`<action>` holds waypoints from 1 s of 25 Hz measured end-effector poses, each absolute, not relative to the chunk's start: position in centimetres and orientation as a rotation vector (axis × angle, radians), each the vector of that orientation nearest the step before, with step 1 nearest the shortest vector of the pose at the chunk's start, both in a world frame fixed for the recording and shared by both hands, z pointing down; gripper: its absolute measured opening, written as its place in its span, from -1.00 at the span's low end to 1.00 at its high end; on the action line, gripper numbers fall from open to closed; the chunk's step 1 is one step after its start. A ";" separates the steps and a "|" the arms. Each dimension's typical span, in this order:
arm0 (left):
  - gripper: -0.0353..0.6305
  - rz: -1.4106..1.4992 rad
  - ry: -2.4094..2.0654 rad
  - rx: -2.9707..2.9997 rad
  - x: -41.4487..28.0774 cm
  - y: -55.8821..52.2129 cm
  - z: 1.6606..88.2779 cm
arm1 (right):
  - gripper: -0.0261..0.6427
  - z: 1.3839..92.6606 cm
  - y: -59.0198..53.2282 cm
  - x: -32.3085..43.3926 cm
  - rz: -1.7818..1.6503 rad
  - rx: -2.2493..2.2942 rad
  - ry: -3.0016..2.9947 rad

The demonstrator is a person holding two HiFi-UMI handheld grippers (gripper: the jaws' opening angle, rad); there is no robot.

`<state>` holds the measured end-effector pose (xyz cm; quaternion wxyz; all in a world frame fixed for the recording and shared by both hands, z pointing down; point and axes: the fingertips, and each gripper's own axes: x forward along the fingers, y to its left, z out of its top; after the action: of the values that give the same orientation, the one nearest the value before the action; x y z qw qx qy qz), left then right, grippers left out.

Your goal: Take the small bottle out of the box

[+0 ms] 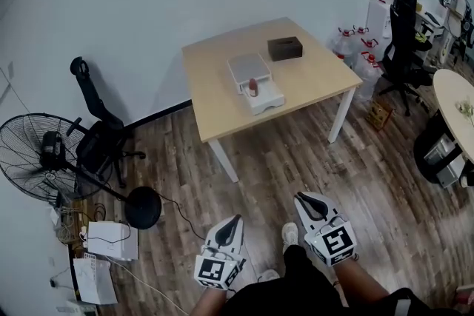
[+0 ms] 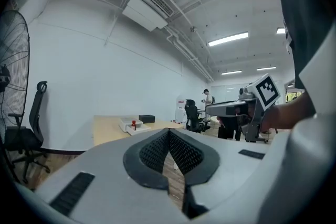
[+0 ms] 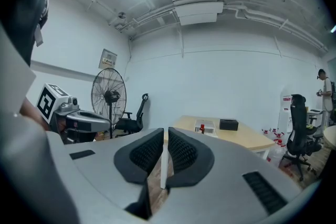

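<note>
The small bottle (image 1: 253,88) with a red cap stands upright in an open white box (image 1: 271,101) on the wooden table (image 1: 222,111), far ahead of me. It also shows small in the left gripper view as the bottle (image 2: 134,124) and in the right gripper view as the bottle (image 3: 201,127). My left gripper (image 1: 238,219) and right gripper (image 1: 299,197) hang over the wood floor, well short of the table. The left gripper (image 2: 168,131) is shut with nothing in it. The right gripper (image 3: 166,129) shows only a thin slit between its pads and holds nothing.
A black box (image 1: 284,48) lies behind the white one. A standing fan (image 1: 44,152) and an office chair (image 1: 100,137) are at the left, white cartons (image 1: 111,240) on the floor. At the right are a black chair (image 1: 404,41), water jugs (image 1: 355,41), a round table (image 1: 455,100) and a person (image 1: 453,7).
</note>
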<state>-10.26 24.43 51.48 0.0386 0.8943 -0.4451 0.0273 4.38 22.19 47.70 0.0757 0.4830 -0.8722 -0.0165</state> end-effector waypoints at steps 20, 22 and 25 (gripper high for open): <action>-0.86 0.081 -1.500 2.668 -5.5 6.6 50.2 | 0.83 48.8 2.8 10.7 -0.028 1.490 -2.646; -0.86 0.087 -1.517 2.679 -4.7 5.3 49.6 | 0.83 48.8 1.1 11.3 -0.019 1.478 -2.653; -0.86 0.087 -1.557 2.675 -4.3 3.6 49.1 | 0.83 49.1 -1.1 11.7 -0.021 1.454 -2.665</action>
<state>-4.29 3.61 49.08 0.0223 0.8637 -0.5028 0.0282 11.69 -1.09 49.08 0.0528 0.4784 -0.8765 -0.0068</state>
